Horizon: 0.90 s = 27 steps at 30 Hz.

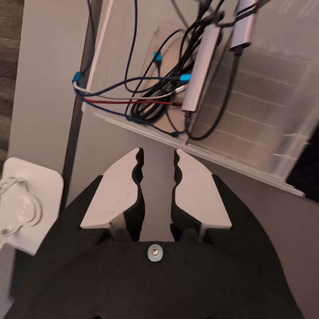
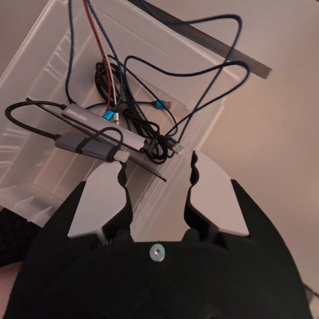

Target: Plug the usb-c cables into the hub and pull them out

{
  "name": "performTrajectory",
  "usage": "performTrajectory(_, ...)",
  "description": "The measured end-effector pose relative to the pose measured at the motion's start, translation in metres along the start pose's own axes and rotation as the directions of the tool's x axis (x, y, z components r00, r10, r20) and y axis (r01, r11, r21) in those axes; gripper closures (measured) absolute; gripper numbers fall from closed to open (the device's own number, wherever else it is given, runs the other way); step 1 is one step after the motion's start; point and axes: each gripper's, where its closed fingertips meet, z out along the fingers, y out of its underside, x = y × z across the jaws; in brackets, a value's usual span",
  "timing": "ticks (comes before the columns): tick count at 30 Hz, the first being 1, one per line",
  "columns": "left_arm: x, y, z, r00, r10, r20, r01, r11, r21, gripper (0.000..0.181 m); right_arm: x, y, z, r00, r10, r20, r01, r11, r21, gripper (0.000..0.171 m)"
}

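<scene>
A long grey hub (image 1: 200, 76) lies on a clear plastic lid (image 1: 259, 107); it also shows in the right wrist view (image 2: 110, 127). A blue-ended cable plug (image 1: 185, 77), a silver one (image 1: 179, 89) and a red one (image 1: 177, 104) sit at its side. A second, shorter grey adapter (image 1: 245, 29) lies beside it, also in the right view (image 2: 89, 146). A loose blue USB plug (image 2: 161, 104) lies on the lid. My left gripper (image 1: 158, 151) is open and empty, short of the lid's edge. My right gripper (image 2: 158, 158) is open and empty, just before the adapter.
A coil of black cable (image 2: 138, 120) lies next to the hub. Blue cables (image 2: 224, 69) loop over the lid's far side. A dark strip (image 1: 77, 103) runs along the table. A white object with a clear part (image 1: 29, 198) stands at the left. From my right tips it is roughly 12 cm to the loose blue USB plug (image 2: 161, 104); from my left, 20 cm. The left camera catches it too, in the left wrist view (image 1: 156, 53).
</scene>
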Motion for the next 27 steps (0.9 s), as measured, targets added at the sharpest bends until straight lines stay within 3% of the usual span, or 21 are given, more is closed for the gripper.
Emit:
performTrajectory(5, 0.029, -0.003, -0.055, 0.979, -0.062, -0.195, 0.127, 0.93, 0.345, 0.147, 0.02, 0.008, -0.031, 0.99, 0.02, -0.137, -0.015, 0.999, 0.042, 0.094)
performTrajectory(10, 0.033, 0.003, -0.15, 0.972, -0.048, -0.229, 0.193, 0.718, 0.669, 0.145, 0.033, -0.035, -0.075, 0.946, 0.037, -0.321, 0.048, 0.967, 0.252, 0.094)
performTrajectory(15, 0.031, 0.027, -0.244, 0.971, -0.044, -0.236, 0.224, 0.523, 0.823, 0.113, 0.014, -0.098, -0.131, 0.879, 0.05, -0.473, 0.226, 0.832, 0.507, 0.087)
performTrajectory(18, 0.024, 0.057, -0.28, 0.99, -0.059, -0.126, 0.139, 0.475, 0.869, 0.104, -0.01, -0.129, -0.166, 0.839, 0.068, -0.54, 0.346, 0.699, 0.626, 0.08)
performTrajectory(22, 0.003, 0.109, -0.308, 0.979, -0.166, 0.119, -0.032, 0.455, 0.89, 0.093, -0.054, -0.155, -0.195, 0.811, 0.062, -0.582, 0.487, 0.481, 0.729, 0.079)
performTrajectory(25, -0.022, 0.147, -0.334, 0.892, -0.278, 0.355, -0.212, 0.437, 0.874, 0.093, -0.071, -0.168, -0.2, 0.789, 0.077, -0.61, 0.523, 0.437, 0.731, 0.08)
performTrajectory(27, -0.039, 0.167, -0.349, 0.823, -0.329, 0.464, -0.275, 0.485, 0.83, 0.097, -0.084, -0.175, -0.189, 0.794, 0.023, -0.608, 0.534, 0.451, 0.715, 0.083)
